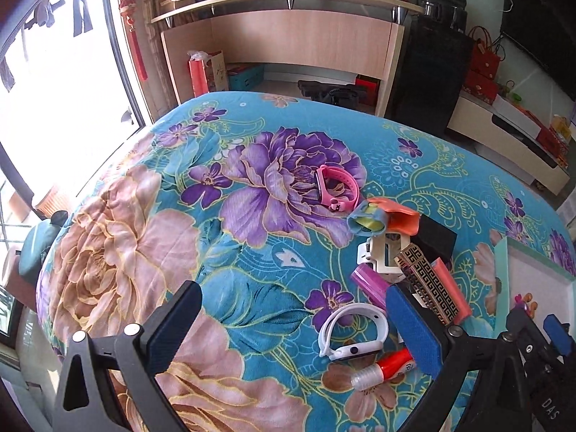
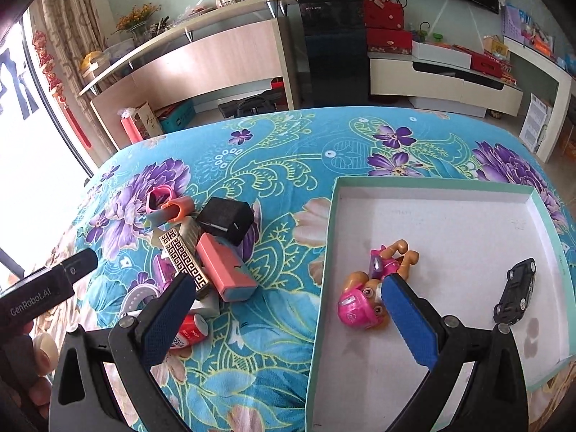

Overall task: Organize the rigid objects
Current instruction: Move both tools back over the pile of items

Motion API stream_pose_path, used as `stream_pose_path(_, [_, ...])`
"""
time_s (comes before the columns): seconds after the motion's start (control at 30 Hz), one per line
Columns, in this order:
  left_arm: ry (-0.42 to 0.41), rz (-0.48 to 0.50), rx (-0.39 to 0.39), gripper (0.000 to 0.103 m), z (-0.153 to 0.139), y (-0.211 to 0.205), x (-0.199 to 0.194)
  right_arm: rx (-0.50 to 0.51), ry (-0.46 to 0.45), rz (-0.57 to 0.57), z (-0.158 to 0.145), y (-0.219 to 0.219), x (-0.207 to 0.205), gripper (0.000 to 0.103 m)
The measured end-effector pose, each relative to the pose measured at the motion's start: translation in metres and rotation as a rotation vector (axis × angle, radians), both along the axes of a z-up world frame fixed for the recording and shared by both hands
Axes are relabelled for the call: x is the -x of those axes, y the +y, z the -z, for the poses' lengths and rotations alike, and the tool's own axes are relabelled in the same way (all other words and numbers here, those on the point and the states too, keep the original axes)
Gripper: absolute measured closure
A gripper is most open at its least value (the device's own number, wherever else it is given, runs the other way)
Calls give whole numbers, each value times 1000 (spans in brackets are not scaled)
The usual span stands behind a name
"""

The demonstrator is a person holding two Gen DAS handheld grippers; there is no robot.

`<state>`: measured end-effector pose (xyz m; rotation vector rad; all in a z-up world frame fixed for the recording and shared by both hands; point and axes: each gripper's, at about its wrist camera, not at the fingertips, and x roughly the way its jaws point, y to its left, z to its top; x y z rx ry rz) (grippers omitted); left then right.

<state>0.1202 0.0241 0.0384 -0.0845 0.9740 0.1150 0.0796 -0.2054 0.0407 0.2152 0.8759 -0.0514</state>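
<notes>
Right wrist view shows my right gripper (image 2: 284, 309) open and empty by the tray's (image 2: 424, 189) near-left corner, so I judge the pink case (image 2: 226, 270) next; left gripper (image 1: 298, 324) open too.

Right gripper (image 2: 284, 318) at the bottom of the frame, jaws wide apart, holding nothing. Right of centre, a shallow white tray (image 2: 432, 194) rests on the floral cloth (image 2: 280, 151). Inside it: a pink toy pup (image 2: 363, 306) on its side, and a black toy car (image 2: 516, 295) near the right wall, apart from it. Left of centre, a pile: black box (image 2: 226, 219), pink case (image 2: 226, 270), patterned box (image 2: 183, 255).
</notes>
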Motion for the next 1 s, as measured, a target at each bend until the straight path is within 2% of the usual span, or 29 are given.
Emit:
stream_pose_path(0.07, [23,-7,19,0,9,6,-1,0,-13,4,0,2,-1,0])
stream_pose_path(0.23, [54,1,55,0,24,19,2,19,-10,-70,6,21,-7,0])
stream_pose_path(0.37, [71,61,91,0,30,21,6,30,30,-95,15,33,-10,0])
stream_pose_path(0.53, [84,143,137,0,34,13,9,9,47,-56,17,26,-7,0])
stream_pose_path(0.7, [97,220,140,0,41,-6,9,8,49,-17,18,20,-5,0])
stream_pose_path(0.83, [128,225,112,0,53,-16,5,13,52,5,19,15,-6,0])
stream_pose_path(1.0, [125,212,103,3,60,-19,1,22,50,5,20,15,-4,0])
